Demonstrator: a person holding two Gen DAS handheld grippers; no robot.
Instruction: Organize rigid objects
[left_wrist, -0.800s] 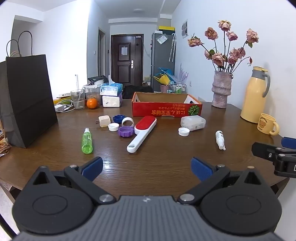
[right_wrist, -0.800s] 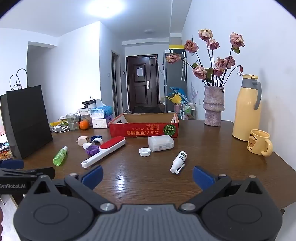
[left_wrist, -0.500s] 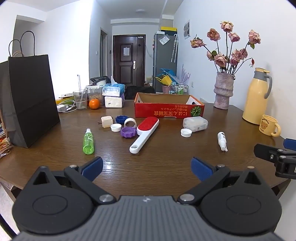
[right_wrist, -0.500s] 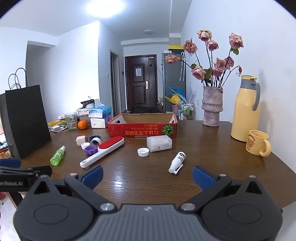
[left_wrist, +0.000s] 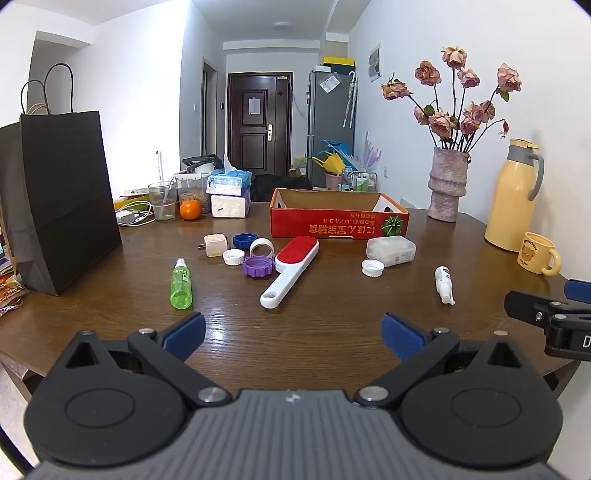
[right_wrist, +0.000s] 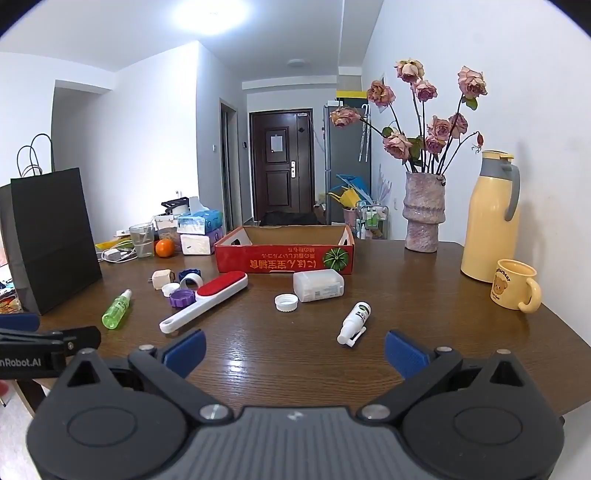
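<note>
Loose items lie on the brown table: a green spray bottle (left_wrist: 180, 283) (right_wrist: 116, 309), a red and white lint brush (left_wrist: 291, 268) (right_wrist: 207, 300), a purple cap (left_wrist: 258, 266), a white cap (left_wrist: 373, 267) (right_wrist: 286, 302), a clear plastic case (left_wrist: 390, 250) (right_wrist: 318, 284), a small white bottle (left_wrist: 443, 284) (right_wrist: 354, 323) and a beige plug (left_wrist: 215, 244). An open red cardboard box (left_wrist: 339, 222) (right_wrist: 284, 258) stands behind them. My left gripper (left_wrist: 293, 334) and my right gripper (right_wrist: 294, 349) are both open and empty above the table's near edge.
A black paper bag (left_wrist: 59, 199) stands at the left. A vase of roses (left_wrist: 447, 184), a yellow thermos (left_wrist: 511, 194) and a yellow mug (left_wrist: 537, 253) stand at the right. Tissue boxes, a glass and an orange (left_wrist: 190, 209) sit at the back left.
Both grippers have drawn back and risen slightly, so the table items sit a little lower and smaller in view. Nothing on the table has moved.
</note>
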